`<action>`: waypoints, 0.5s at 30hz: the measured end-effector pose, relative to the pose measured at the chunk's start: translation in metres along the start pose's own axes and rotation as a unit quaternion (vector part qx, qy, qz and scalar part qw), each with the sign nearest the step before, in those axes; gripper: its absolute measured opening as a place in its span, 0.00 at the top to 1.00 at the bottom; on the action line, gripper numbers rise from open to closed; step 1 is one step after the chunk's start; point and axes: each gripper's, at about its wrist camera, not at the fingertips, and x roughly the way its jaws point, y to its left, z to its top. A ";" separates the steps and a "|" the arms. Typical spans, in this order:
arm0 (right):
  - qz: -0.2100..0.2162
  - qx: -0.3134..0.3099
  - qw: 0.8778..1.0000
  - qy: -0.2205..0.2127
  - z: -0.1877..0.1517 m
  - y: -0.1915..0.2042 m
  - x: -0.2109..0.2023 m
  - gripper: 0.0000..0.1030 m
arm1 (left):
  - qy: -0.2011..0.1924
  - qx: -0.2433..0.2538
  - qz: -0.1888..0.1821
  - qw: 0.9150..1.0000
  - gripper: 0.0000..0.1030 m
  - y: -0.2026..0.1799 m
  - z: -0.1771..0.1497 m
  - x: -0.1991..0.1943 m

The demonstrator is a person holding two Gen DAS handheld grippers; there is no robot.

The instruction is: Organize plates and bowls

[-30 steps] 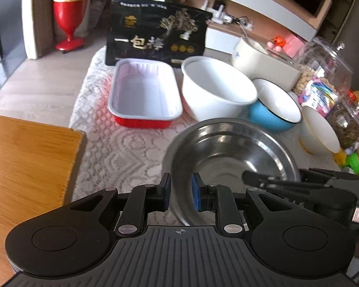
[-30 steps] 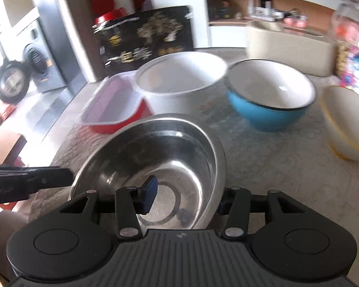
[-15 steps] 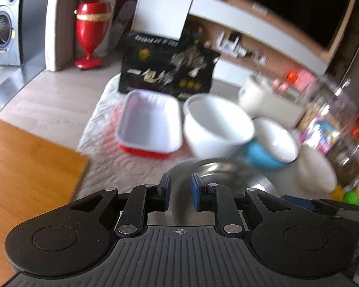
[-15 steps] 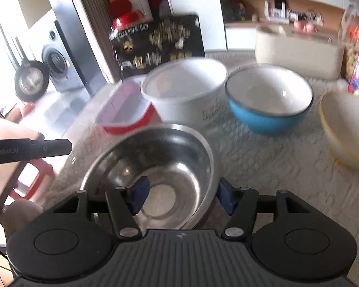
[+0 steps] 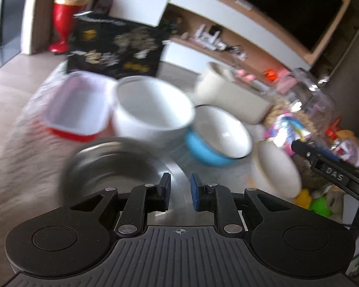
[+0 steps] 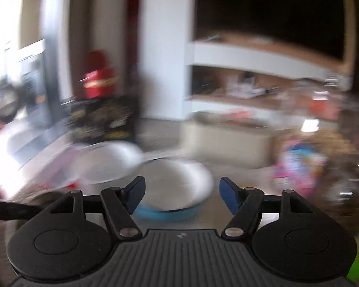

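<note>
Both views are blurred by motion. My left gripper [image 5: 179,192] has its jaws a small gap apart, over the near rim of the steel bowl [image 5: 122,165]; whether it grips the rim is unclear. Behind stand a red-and-white tray [image 5: 76,112], a tall white bowl [image 5: 153,114], a blue bowl [image 5: 217,138] and a cream bowl [image 5: 275,169]. My right gripper [image 6: 180,197] is open and empty, raised in front of the blue bowl [image 6: 177,191]. The white bowl [image 6: 107,165] lies left of it.
A black printed box [image 5: 114,50] stands behind the tray. A cream rectangular container [image 5: 229,95], a glass jar [image 5: 304,105] and snack packets crowd the right side. The right gripper's arm [image 5: 332,174] reaches in at the right. Lace cloth [image 5: 24,155] covers the table.
My right gripper has lifted off the steel bowl and swung right toward the blue bowl, opening wider. My left gripper has shifted right with its narrow gap unchanged.
</note>
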 end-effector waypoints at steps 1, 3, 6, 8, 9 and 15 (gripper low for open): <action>-0.012 0.023 1.000 0.013 0.001 -0.019 0.003 0.32 | -0.002 0.004 -0.010 1.000 0.80 -0.011 -0.001 0.007; -0.020 0.076 0.996 0.034 0.002 -0.053 0.007 0.33 | 0.005 0.015 -0.033 0.999 0.80 -0.035 -0.004 0.028; -0.029 0.131 0.989 0.057 -0.003 -0.091 0.017 0.32 | 0.031 0.022 -0.055 0.998 0.80 -0.066 -0.010 0.060; -0.034 0.137 0.987 0.076 -0.009 -0.104 0.031 0.32 | 0.052 0.014 -0.060 0.997 0.80 -0.081 -0.014 0.084; -0.037 0.133 0.987 0.087 -0.013 -0.108 0.040 0.32 | 0.062 0.005 -0.063 0.996 0.80 -0.086 -0.013 0.096; -0.025 0.124 0.982 0.137 -0.025 -0.134 0.095 0.40 | 0.075 -0.020 -0.072 0.994 0.80 -0.108 -0.003 0.149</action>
